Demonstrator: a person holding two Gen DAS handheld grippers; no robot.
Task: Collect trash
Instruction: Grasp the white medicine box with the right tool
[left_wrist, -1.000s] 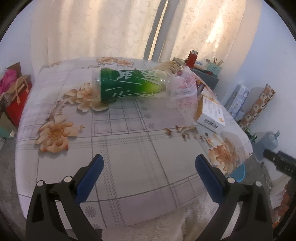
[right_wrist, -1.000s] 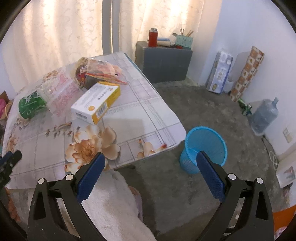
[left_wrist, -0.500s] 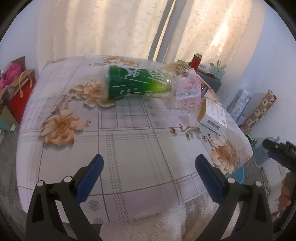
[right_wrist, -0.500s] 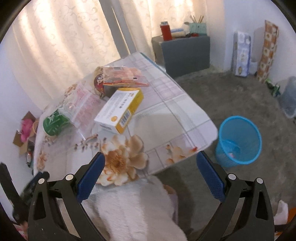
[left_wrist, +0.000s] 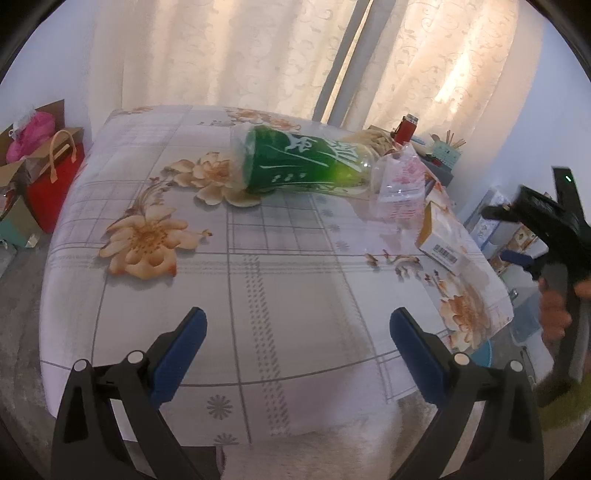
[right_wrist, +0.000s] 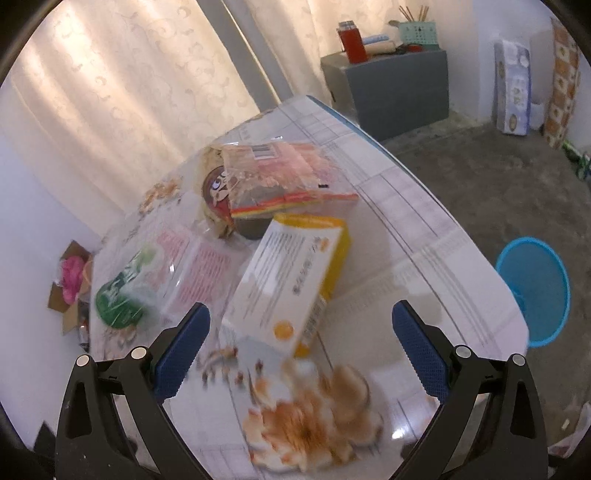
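Both tools spread wide, empty: left tool (left_wrist: 297, 334) over bare floral cloth on the surface (left_wrist: 280, 280), right tool (right_wrist: 301, 332) just short of a white-and-yellow cardboard box (right_wrist: 291, 273). Beyond it, crinkly snack packets (right_wrist: 284, 177), clear plastic bottle (left_wrist: 299, 162) lying sideways. Blue mesh bin (right_wrist: 535, 291) on the floor beside.

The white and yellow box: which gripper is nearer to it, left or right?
Right. The right gripper is just before the box; the left gripper is farther off.

Each black tool (left_wrist: 297, 343) has 2 ribbed blue pads (right_wrist: 419, 345) and silver screws (right_wrist: 462, 351).
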